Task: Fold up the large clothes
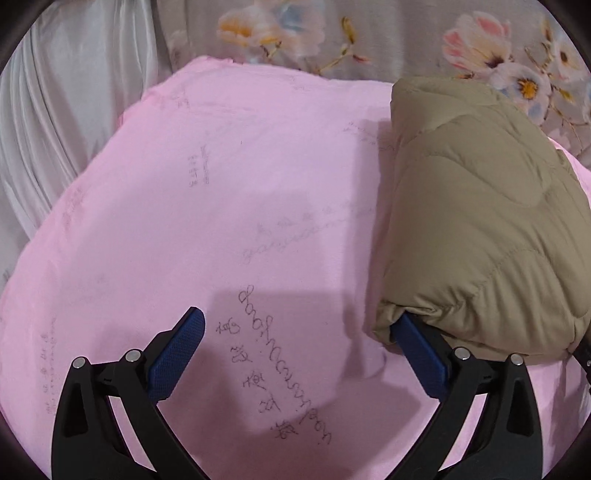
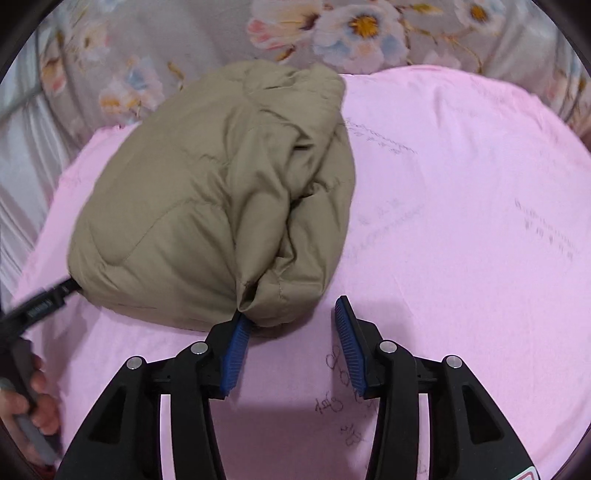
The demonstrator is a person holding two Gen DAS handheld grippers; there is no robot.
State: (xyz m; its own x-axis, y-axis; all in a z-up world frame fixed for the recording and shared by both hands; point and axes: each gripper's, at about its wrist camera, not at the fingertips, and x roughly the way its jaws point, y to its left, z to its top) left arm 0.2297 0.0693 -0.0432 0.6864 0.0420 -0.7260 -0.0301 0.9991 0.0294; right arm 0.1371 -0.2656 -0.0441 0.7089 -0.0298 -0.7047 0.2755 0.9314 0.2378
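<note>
A tan quilted puffer jacket (image 1: 476, 221) lies folded into a thick bundle on a pink sheet (image 1: 229, 192). My left gripper (image 1: 299, 332) is open; its right finger tip touches the bundle's near left corner, its left finger is over bare sheet. In the right wrist view the jacket (image 2: 214, 199) fills the middle left. My right gripper (image 2: 291, 314) is open; its left finger tip sits against the bundle's near right corner, with no cloth between the fingers. The left gripper also shows in the right wrist view (image 2: 55, 295) at the bundle's left edge.
The pink sheet (image 2: 461, 206) carries faint handwriting. A floral grey bedcover (image 1: 369, 33) lies beyond it, and white satin cloth (image 1: 55, 122) is at the far left. A hand (image 2: 33, 398) holds the left gripper's handle at the lower left.
</note>
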